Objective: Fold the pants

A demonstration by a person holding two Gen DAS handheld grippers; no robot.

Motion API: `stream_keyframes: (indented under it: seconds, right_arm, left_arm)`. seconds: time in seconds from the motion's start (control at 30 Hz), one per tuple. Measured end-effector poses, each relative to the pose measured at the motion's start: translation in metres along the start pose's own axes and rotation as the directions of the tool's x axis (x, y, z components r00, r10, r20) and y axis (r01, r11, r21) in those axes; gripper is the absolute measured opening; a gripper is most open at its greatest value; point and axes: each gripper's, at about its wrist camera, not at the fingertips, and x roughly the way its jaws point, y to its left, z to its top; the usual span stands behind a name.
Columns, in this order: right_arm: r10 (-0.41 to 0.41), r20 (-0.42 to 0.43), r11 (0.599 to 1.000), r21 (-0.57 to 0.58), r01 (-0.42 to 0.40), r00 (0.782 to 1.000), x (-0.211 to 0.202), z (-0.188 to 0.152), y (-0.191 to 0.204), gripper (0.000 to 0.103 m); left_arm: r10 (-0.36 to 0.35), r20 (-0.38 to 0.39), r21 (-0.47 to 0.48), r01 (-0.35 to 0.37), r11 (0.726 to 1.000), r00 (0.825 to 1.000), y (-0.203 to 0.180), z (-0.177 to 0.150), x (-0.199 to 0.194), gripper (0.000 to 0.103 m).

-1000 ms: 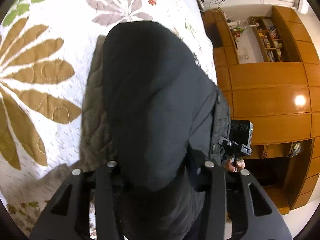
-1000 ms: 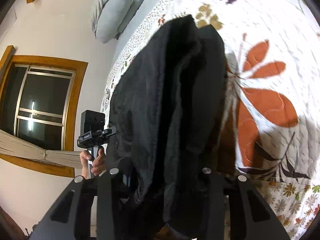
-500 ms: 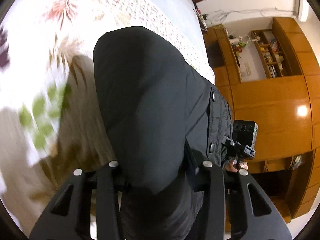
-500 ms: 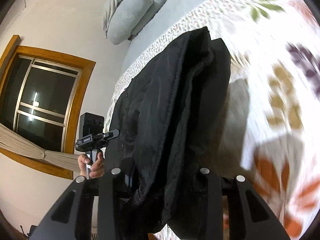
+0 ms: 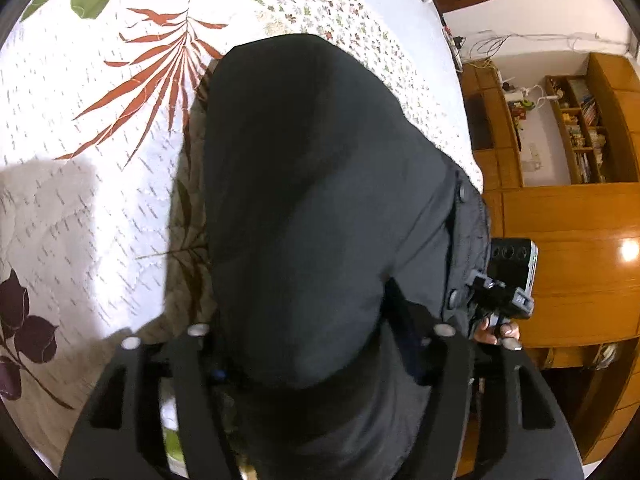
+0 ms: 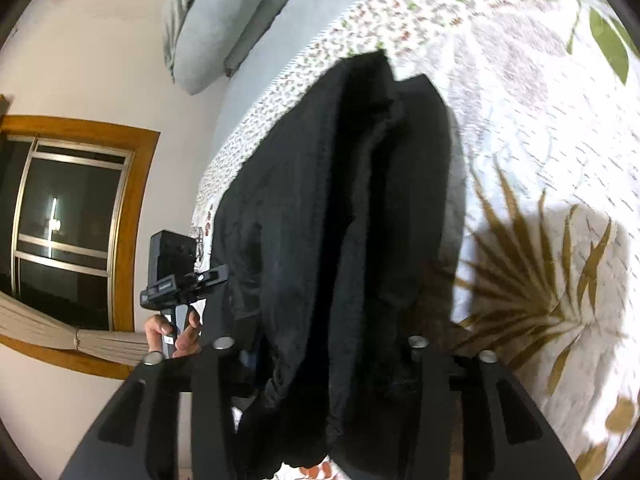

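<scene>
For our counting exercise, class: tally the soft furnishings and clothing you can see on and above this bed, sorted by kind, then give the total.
Black pants: 1
Floral quilt: 1
Grey pillows: 1 stack, count within it unclear
Total: 3 kinds

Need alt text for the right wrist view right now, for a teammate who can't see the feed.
Black pants hang bunched between the right gripper's fingers, whose jaws have just been opening, above a leaf-patterned quilt. At left, a hand holds the left gripper before a wood-framed window.
</scene>
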Motion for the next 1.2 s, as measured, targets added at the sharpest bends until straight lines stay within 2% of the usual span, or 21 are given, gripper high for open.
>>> stream_keyframes:
  seconds: [0.03, 0.13, 0.17, 0.2, 0.27, 0.3, 0.37, 0.47, 0.5, 0.63, 0.7, 0.77, 0.87, 0.9, 0.97, 1.0, 1.07, 1.1, 1.13, 1.2]
  right_arm:
    - [-0.008, 0.004, 1.0, 0.009, 0.008, 1.0, -0.002, 0.0, -0.005, 0.066]
    - [0.018, 0.036, 1.0, 0.02, -0.019, 0.999, -0.016, -0.005, -0.007, 0.068]
    - [0.021, 0.054, 0.999, 0.023, -0.022, 0.998, -0.024, -0.008, -0.007, 0.073]
    - [0.019, 0.075, 0.999, 0.027, -0.021, 0.997, -0.029, -0.01, -0.008, 0.075]
    - [0.007, 0.132, 0.999, 0.046, -0.014, 0.991, -0.047, -0.016, -0.01, 0.078]
    - [0.003, 0.146, 0.999, 0.041, -0.009, 0.989, -0.056, -0.023, -0.01, 0.078]
    - [-0.013, 0.15, 1.0, 0.025, 0.009, 0.989, -0.059, -0.029, -0.007, 0.079]
    - [-0.074, 0.137, 0.997, -0.002, 0.075, 0.988, -0.058, -0.04, -0.007, 0.079]
    - [-0.11, 0.142, 0.994, -0.001, 0.111, 0.984, -0.057, -0.043, -0.008, 0.079]
    - [-0.161, 0.144, 0.987, 0.014, 0.161, 0.976, -0.051, -0.044, -0.012, 0.082]
    - [-0.153, 0.153, 0.988, 0.022, 0.151, 0.976, -0.057, -0.048, -0.008, 0.082]
    - [-0.136, 0.183, 0.991, 0.018, 0.135, 0.974, -0.063, -0.052, 0.004, 0.083]
    - [-0.126, 0.255, 0.991, -0.005, 0.131, 0.959, -0.086, -0.072, 0.02, 0.085]
    - [-0.139, 0.289, 0.989, -0.01, 0.149, 0.947, -0.096, -0.087, 0.028, 0.087]
    - [-0.159, 0.349, 0.983, -0.03, 0.181, 0.924, -0.112, -0.118, 0.042, 0.093]
    - [-0.191, 0.375, 0.974, -0.04, 0.222, 0.907, -0.116, -0.135, 0.05, 0.094]
    - [-0.231, 0.422, 0.959, -0.054, 0.279, 0.876, -0.125, -0.165, 0.065, 0.096]
    - [-0.251, 0.451, 0.95, -0.055, 0.308, 0.856, -0.132, -0.188, 0.073, 0.098]
    - [-0.258, 0.47, 0.946, -0.054, 0.32, 0.844, -0.138, -0.203, 0.077, 0.099]
    - [-0.265, 0.522, 0.94, -0.047, 0.338, 0.811, -0.151, -0.243, 0.088, 0.099]
  left_arm:
    - [-0.003, 0.003, 0.0, 0.003, 1.0, 1.0, 0.002, -0.001, -0.002, 0.071]
    - [0.013, 0.046, 0.023, -0.015, 1.0, 0.999, -0.004, -0.006, -0.013, 0.079]
    - [0.012, 0.071, 0.031, -0.014, 0.999, 0.997, -0.002, -0.011, -0.022, 0.082]
    - [0.015, 0.1, 0.038, -0.019, 0.999, 0.995, -0.001, -0.011, -0.031, 0.089]
    - [0.048, 0.189, 0.039, -0.056, 0.998, 0.981, -0.004, -0.02, -0.054, 0.092]
    - [0.049, 0.208, 0.034, -0.058, 0.998, 0.977, -0.004, -0.023, -0.06, 0.093]
    - [0.125, 0.238, 0.055, -0.142, 0.988, 0.963, -0.008, -0.033, -0.068, 0.093]
    - [0.251, 0.206, 0.087, -0.274, 0.958, 0.946, -0.015, -0.045, -0.055, 0.093]
    - [0.266, 0.203, 0.087, -0.288, 0.954, 0.942, -0.014, -0.046, -0.052, 0.094]
    - [0.285, 0.219, 0.049, -0.302, 0.952, 0.933, -0.005, -0.05, -0.048, 0.096]
    - [0.262, 0.225, 0.028, -0.275, 0.961, 0.938, -0.002, -0.052, -0.051, 0.096]
    - [0.237, 0.247, 0.007, -0.246, 0.969, 0.94, -0.003, -0.056, -0.061, 0.095]
    - [0.213, 0.312, 0.02, -0.231, 0.973, 0.926, -0.015, -0.08, -0.077, 0.095]
    - [0.208, 0.33, 0.029, -0.23, 0.973, 0.921, -0.019, -0.09, -0.085, 0.095]
    - [0.211, 0.377, 0.053, -0.249, 0.967, 0.902, -0.029, -0.125, -0.102, 0.1]
    - [0.222, 0.398, 0.063, -0.268, 0.961, 0.89, -0.034, -0.138, -0.107, 0.1]
    - [0.259, 0.471, 0.096, -0.341, 0.935, 0.843, -0.045, -0.182, -0.123, 0.1]
    - [0.271, 0.487, 0.103, -0.363, 0.926, 0.83, -0.05, -0.197, -0.127, 0.1]
    - [0.28, 0.516, 0.116, -0.39, 0.914, 0.81, -0.058, -0.222, -0.135, 0.1]
    - [0.287, 0.548, 0.122, -0.414, 0.902, 0.786, -0.066, -0.25, -0.145, 0.1]
